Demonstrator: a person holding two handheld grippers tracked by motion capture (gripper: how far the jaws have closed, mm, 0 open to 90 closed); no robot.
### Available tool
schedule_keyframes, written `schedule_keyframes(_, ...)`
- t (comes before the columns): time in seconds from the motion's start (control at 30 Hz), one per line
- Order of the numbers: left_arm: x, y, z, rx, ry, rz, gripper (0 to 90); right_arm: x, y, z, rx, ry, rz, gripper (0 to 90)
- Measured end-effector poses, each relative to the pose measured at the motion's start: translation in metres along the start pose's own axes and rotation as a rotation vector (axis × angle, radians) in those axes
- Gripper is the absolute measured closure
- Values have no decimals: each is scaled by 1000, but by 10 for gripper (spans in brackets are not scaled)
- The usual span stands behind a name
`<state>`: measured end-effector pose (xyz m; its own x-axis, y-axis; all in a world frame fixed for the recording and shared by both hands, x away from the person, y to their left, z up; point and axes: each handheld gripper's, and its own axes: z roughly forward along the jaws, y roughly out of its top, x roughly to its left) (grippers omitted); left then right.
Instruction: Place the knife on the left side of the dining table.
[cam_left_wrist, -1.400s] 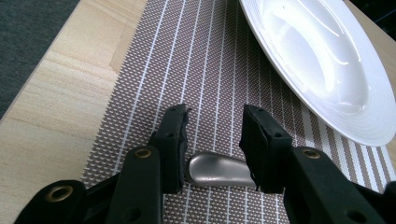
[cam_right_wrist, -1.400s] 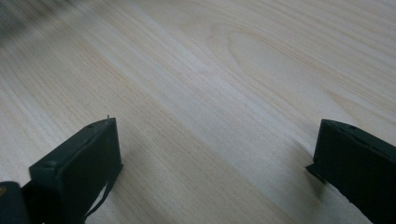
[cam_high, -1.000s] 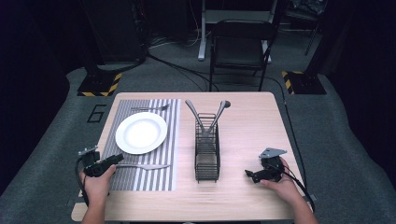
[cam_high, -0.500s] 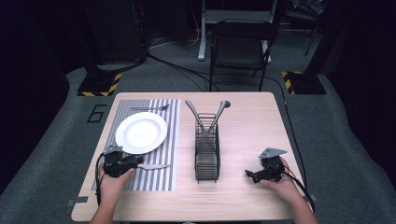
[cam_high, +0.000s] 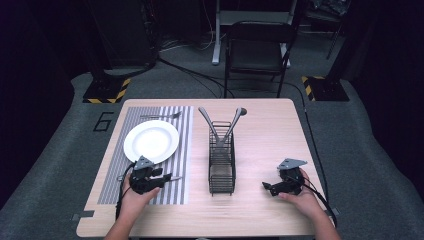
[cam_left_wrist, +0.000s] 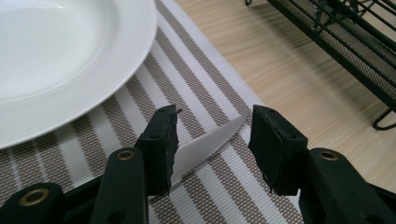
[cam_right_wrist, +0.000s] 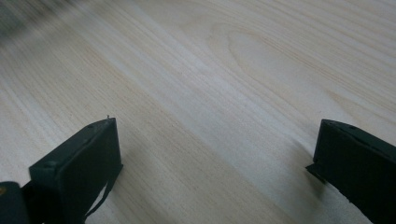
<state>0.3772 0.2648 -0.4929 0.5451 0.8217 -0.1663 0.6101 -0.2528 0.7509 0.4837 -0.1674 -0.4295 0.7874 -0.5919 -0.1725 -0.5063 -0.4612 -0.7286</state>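
Dark room, wooden table

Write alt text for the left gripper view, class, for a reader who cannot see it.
The left gripper has its two black jaws open around a knife blade lying on a striped placemat. A white plate sits on the placemat at upper left, and a black wire caddy stands on the wooden table at upper right.

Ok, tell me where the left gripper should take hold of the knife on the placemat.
Grip the knife across its flat blade, coming from above along its length. It lies flat on the placemat below the plate, already between the left gripper's open jaws, so closing there should pinch its thin edges.
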Motion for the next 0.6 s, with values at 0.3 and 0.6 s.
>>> schedule_keyframes(0.3, -16, -3, 18, 47, -39, 101, 473, 0, 0, 0, 0, 0, 0, 0)
schedule_keyframes(0.6, -30, -3, 27, 81, -68, 190, 450, 0, 0, 0, -1, 0, -1, 0)
